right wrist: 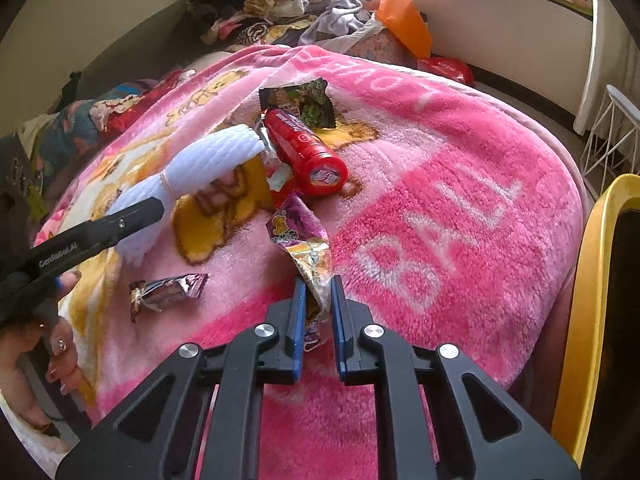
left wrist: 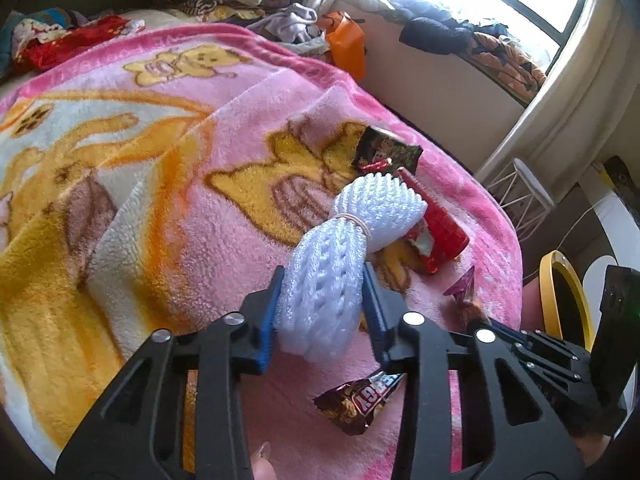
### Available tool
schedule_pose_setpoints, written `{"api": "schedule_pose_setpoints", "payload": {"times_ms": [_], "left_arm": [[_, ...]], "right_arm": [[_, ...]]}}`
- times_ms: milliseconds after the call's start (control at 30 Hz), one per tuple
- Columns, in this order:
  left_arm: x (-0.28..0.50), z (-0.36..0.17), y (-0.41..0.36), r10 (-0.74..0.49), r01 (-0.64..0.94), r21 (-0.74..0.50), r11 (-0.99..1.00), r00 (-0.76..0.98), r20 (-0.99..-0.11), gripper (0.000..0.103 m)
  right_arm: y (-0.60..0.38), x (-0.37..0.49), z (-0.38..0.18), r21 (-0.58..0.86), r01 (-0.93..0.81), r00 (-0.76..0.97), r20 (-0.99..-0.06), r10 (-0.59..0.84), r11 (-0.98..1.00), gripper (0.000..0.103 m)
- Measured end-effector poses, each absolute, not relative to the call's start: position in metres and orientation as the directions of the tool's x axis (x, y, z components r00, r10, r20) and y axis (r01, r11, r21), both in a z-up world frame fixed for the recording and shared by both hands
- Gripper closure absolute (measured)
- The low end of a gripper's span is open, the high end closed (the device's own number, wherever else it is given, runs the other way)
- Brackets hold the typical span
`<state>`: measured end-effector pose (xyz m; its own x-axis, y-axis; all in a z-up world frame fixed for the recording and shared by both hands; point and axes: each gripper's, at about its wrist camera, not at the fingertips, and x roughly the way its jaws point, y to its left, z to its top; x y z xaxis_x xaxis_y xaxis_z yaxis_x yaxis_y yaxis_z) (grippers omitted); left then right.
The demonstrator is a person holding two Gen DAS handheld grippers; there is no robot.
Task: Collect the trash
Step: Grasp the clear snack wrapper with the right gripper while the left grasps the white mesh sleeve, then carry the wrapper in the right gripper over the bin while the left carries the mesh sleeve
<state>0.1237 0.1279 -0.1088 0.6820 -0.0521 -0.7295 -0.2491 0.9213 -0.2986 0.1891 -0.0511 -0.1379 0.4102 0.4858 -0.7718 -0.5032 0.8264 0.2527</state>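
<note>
My left gripper (left wrist: pixel 323 284) is shut on a white foam net sleeve (left wrist: pixel 340 256) tied with a rubber band, held over the pink blanket (left wrist: pixel 180 200); the sleeve also shows in the right wrist view (right wrist: pixel 200 168). My right gripper (right wrist: pixel 318 288) is shut on a purple foil candy wrapper (right wrist: pixel 304 240), also seen in the left wrist view (left wrist: pixel 464 292). A red snack tube (right wrist: pixel 308 152) and a dark green packet (right wrist: pixel 304 100) lie beyond. A brown bar wrapper (right wrist: pixel 168 290) lies on the blanket, below my left gripper (left wrist: pixel 356 400).
A yellow-rimmed bin (right wrist: pixel 588 300) stands at the right, past the bed edge. A white wire stand (right wrist: pixel 612 132) is by the wall. Clothes (right wrist: pixel 280 4) and an orange bag (right wrist: pixel 404 20) pile at the bed's far end.
</note>
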Motion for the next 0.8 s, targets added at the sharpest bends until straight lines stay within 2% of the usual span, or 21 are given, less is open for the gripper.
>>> {"api": "schedule_pose_setpoints", "payload": {"times_ms": [200,800], "left_arm": [[0.120,-0.089,0.126,-0.058,-0.227,-0.313,0.922,0.719,-0.692,0.079],[0.118,-0.044,0.091,-0.106,-0.128,-0.320,0.939,0.777,-0.621,0.079]], "right_arm": [[-0.056,0.178,-0.130,0.273,-0.507,0.412,-0.757,0.508,0.818,0.092],[-0.089,0.165,-0.085,0.302,-0.483,0.502,-0.674,0.543,0.822,0.092]]}}
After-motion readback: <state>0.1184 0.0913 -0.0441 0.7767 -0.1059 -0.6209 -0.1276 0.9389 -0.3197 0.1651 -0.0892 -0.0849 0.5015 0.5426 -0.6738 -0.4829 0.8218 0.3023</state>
